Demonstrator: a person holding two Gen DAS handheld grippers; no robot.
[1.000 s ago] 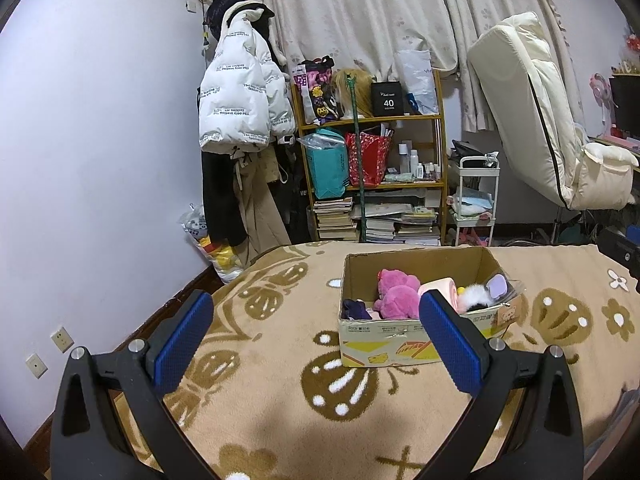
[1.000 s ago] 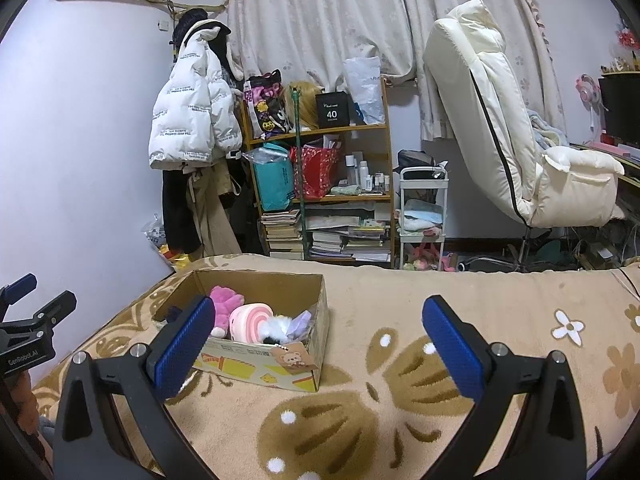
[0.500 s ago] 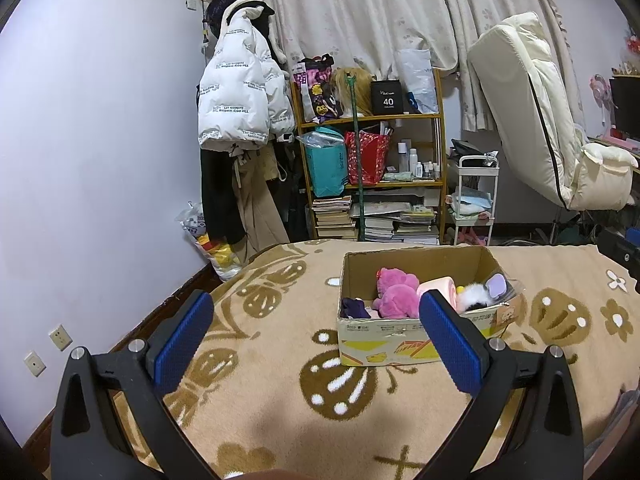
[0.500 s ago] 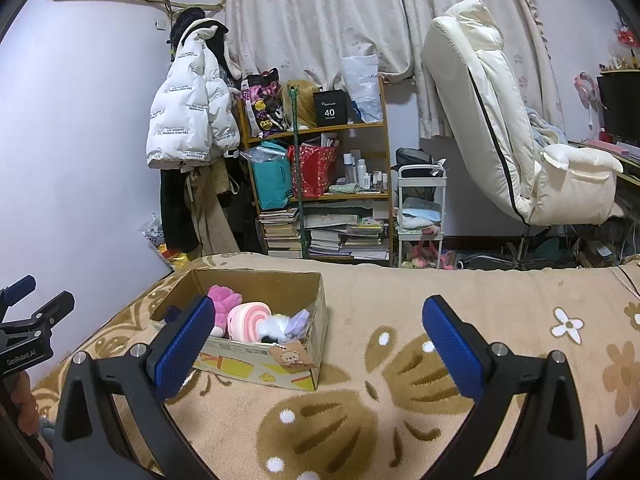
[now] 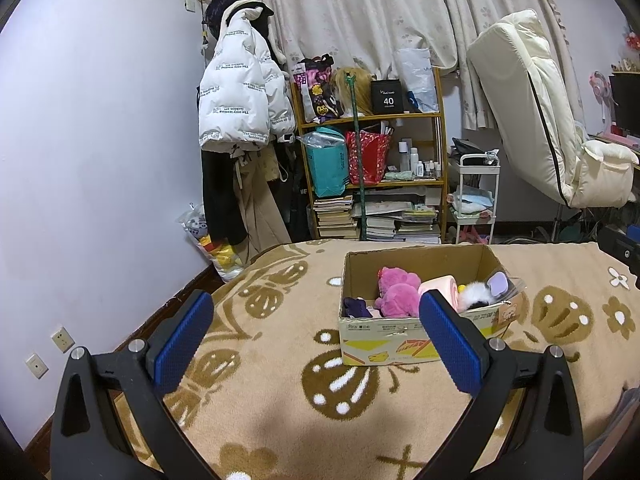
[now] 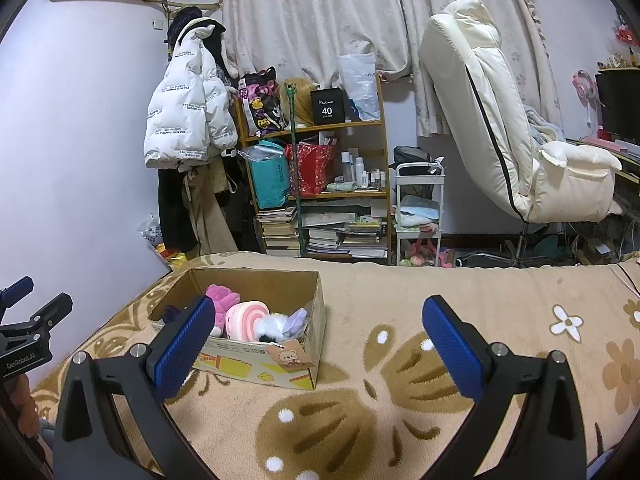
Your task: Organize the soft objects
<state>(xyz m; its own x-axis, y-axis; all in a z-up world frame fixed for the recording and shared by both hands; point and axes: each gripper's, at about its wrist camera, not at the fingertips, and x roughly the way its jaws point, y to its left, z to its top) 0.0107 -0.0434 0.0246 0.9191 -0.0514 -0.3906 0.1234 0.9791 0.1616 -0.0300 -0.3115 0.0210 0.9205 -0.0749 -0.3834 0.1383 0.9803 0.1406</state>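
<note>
Barely any movement since a second ago: both grippers hold their hover above the blanket, the right view drifting only a touch.

Left wrist view: the left gripper [image 5: 312,322] sits level and low over the blanket [image 5: 260,392], blue pads spread wide, nothing between them. Ahead and slightly right stands the box [image 5: 384,344], upright, open-topped. Inside it lie a pink plush [image 5: 396,292], a pink roll [image 5: 440,289] and a black-and-white fluffy toy [image 5: 474,294], packed side by side.

Right wrist view: the right gripper [image 6: 318,334] is level too, fingers wide apart and empty. The box [image 6: 276,368] lies ahead to its left, behind the left finger. At the far left edge, the other gripper's black frame shows.
</note>
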